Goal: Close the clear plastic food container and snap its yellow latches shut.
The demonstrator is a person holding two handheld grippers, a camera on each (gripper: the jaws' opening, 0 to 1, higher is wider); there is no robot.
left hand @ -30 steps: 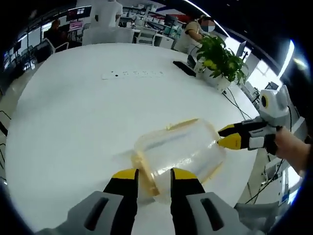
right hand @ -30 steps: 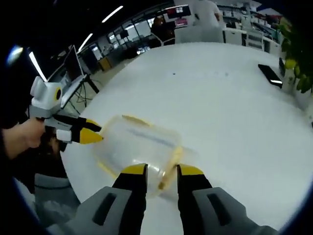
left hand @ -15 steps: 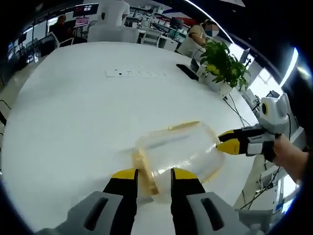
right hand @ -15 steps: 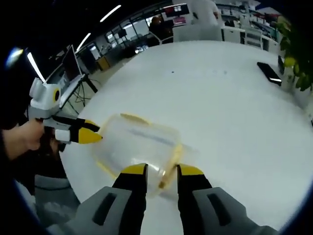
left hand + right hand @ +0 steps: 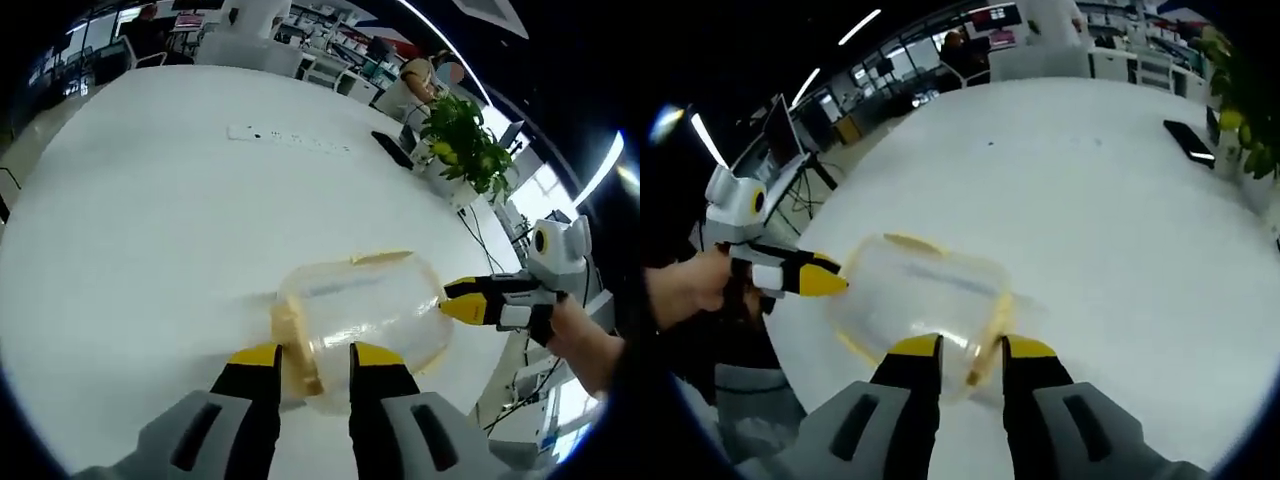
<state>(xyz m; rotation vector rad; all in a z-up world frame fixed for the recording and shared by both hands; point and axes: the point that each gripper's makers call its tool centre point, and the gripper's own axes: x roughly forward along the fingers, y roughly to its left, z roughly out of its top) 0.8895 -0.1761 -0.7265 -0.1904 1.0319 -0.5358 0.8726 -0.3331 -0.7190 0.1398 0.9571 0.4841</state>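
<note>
Here, from largest to smallest:

- Round white tabletop (image 5: 150, 220), broad and mostly bare, stretching back toward an office with desks and chairs behind its far edge.
- Clear plastic food container (image 5: 365, 310) resting on the tabletop near the near edge, lid on, lying between the two tongs; seen also in the right gripper view (image 5: 925, 305).
- Potted green plant (image 5: 462, 140) standing at the tabletop's far right edge in the left gripper view.
- Left gripper (image 5: 312, 365) at the container's near end, two yellow-tipped jaws parted and straddling the yellow latch (image 5: 297, 340) there; whether pressing it or merely beside it, cannot tell. In the right gripper view, entering from the left (image 5: 825, 282), tips close together against the container's end, held by a hand (image 5: 685, 290).
- Right gripper (image 5: 970, 360) likewise parted around a yellow latch (image 5: 992, 325) at the opposite end, grip unclear. In the left gripper view, coming in from the right (image 5: 462, 302), tips touching the container's side.
- Dark flat phone-like object (image 5: 392, 148) lying just beside the plant.
- White power strip (image 5: 285, 138) lying near the far edge.
</note>
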